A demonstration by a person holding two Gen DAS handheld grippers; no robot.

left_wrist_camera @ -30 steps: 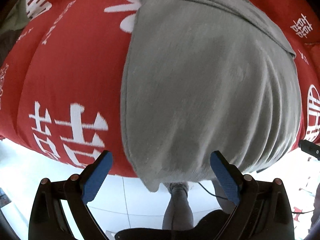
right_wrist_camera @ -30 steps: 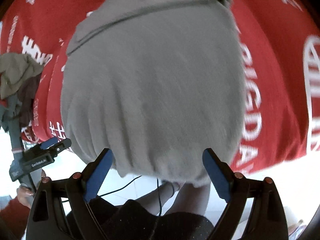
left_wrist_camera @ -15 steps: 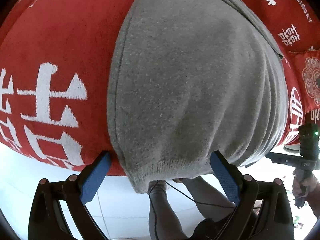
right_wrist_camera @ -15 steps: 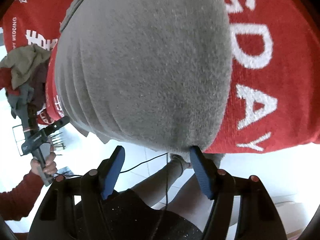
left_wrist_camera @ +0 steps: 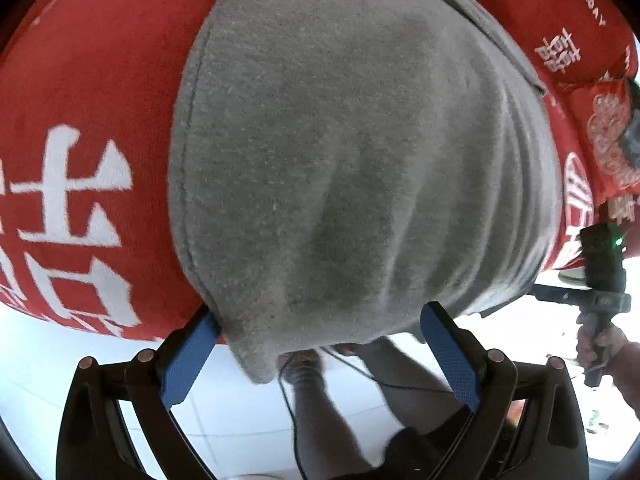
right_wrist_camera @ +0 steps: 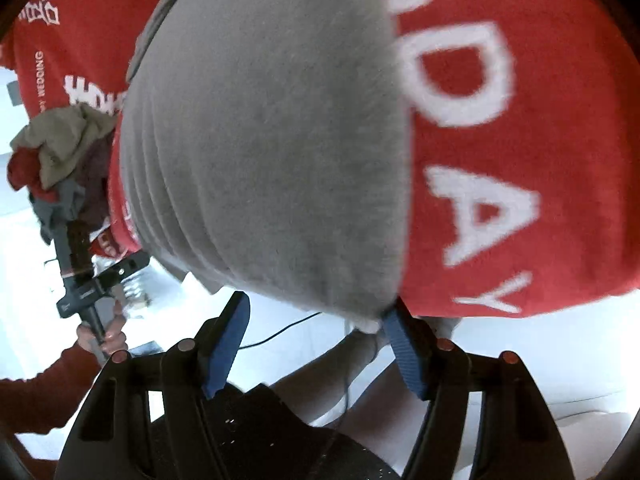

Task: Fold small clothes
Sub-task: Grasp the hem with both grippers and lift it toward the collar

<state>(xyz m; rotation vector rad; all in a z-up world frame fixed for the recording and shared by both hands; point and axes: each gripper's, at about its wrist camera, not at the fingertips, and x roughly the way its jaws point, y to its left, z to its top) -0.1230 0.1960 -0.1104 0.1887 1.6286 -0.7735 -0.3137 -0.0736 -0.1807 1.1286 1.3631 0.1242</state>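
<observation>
Holding our left gripper (left_wrist_camera: 318,354) at the near hem of the gray knit garment (left_wrist_camera: 360,152), we keep its jaws spread wide, one blue pad (left_wrist_camera: 188,360) touching the cloth's left corner, the other just beside its lower right edge. Nothing is pinched between them. The garment lies spread over a red blanket with white lettering (left_wrist_camera: 80,160), its near end hanging over the edge just ahead of the jaws.

Our right gripper (right_wrist_camera: 316,344) sits at the garment's (right_wrist_camera: 260,140) other near corner. Its jaws are parted too, though narrower; the right blue pad (right_wrist_camera: 404,348) touches the hanging corner, while the left one stands clear of the cloth. The red blanket (right_wrist_camera: 500,140) fills the area beyond and to the right of these jaws.

Off to the left of the right jaws, a heap of other clothes (right_wrist_camera: 60,148) rests on the blanket's edge. Below both pairs of jaws we see a white tiled floor (left_wrist_camera: 80,340).
</observation>
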